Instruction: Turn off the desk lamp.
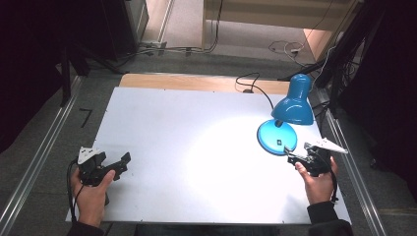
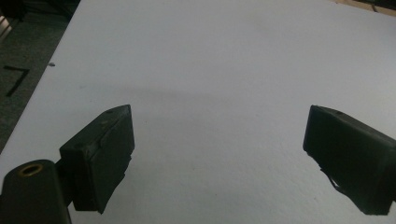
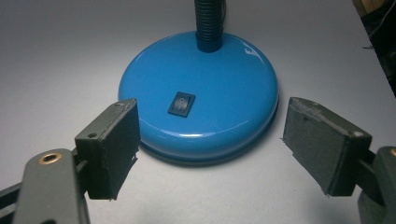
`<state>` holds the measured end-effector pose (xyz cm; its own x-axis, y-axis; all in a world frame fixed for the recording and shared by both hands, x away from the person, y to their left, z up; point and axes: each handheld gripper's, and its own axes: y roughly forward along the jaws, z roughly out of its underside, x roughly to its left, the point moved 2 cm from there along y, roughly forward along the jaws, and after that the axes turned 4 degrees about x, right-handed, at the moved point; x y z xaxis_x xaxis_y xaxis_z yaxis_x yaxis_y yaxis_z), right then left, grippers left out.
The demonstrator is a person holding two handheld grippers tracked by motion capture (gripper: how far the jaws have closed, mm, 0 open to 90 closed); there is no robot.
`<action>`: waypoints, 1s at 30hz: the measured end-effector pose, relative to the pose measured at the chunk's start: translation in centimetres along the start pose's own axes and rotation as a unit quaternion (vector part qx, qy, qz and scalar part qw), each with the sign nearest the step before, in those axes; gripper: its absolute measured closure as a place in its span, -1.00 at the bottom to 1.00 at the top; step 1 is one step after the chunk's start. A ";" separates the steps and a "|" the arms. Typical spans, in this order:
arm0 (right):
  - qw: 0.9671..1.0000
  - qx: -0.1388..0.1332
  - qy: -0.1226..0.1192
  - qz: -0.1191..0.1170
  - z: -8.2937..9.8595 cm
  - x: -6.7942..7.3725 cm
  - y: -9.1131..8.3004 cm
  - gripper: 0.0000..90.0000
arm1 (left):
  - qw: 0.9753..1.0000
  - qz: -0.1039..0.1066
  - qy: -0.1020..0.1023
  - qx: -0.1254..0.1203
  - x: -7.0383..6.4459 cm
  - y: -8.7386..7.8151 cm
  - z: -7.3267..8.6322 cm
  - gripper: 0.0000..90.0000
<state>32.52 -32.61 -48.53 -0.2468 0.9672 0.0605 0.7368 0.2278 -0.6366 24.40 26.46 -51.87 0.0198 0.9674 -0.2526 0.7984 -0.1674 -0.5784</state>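
So the white tabletop (image 1: 196, 147) is mostly bare, probably to keep a lit working patch in the middle. My blue desk lamp (image 1: 290, 110) sits near the right edge, shade aimed inward and switched on. I've got the right gripper (image 3: 210, 144) parked just in front of its base, jaws spread wide with nothing in them, lined up on the little black rocker switch (image 3: 181, 103), my guess for the next poke. Left gripper (image 2: 217, 154) idles near the front-left corner, also released and empty.
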 end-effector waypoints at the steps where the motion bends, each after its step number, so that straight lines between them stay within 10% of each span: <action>1: 1.000 0.000 -0.001 0.001 0.0 0.0 0.0 -0.61 | 1.000 0.000 0.000 0.001 0.0 0.0 0.0 -0.79; 30: 1.000 -0.008 -0.013 0.004 -0.9 0.6 1.0 -0.37 | 1.000 0.002 -0.001 0.001 0.0 0.0 0.0 -0.79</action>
<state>33.67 -31.74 -48.41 -0.2563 0.9659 0.0354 0.7494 0.2217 -0.6239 24.43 26.46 -51.90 0.0226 0.9663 -0.2566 0.7970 -0.1723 -0.5789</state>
